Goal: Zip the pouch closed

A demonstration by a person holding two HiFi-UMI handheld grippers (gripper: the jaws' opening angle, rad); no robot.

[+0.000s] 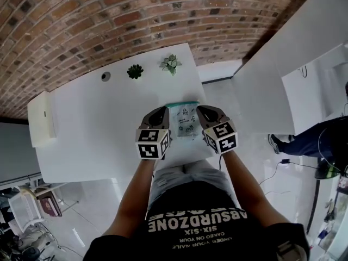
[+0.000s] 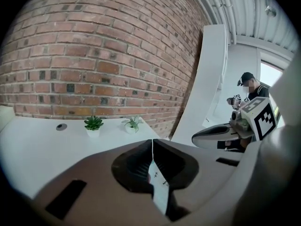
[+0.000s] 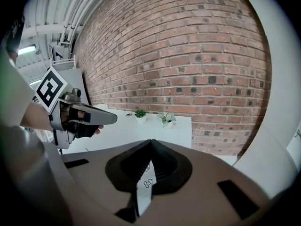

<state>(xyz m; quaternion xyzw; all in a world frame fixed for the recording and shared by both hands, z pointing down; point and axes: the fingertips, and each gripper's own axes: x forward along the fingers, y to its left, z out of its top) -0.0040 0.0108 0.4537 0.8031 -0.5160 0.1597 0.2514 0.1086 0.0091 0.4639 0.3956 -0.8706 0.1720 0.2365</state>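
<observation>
At the left of the head view, a white table [image 1: 92, 129] carries a grey round grommet [image 1: 105, 76], a dark green potted plant [image 1: 135, 71] and a pale green potted plant [image 1: 171, 63] along its far edge, under a red brick wall [image 1: 109, 20].

At the centre of the frame, the left gripper [image 1: 164, 111] is clenched on the left side edge of a clear plastic pouch [image 1: 186, 123] with a teal zip strip and small printed drawings. In the left gripper view a thin printed sheet runs down between the closed jaws.

The pouch spans the gap between the two tools, teal strip on its far side, over the table's near edge. It seems to hang from the grips, not to lie flat.

Just right of centre, the right gripper [image 1: 200, 110] pinches the opposite side edge, and the right gripper view shows the same printed film caught in its jaws.

The step in hand looks like holding and presenting the pouch. Whether the zip is already sealed cannot be told. The next move probably calls for one tool to keep the pouch taut while the other re-grips at the teal strip and runs along it.
</observation>
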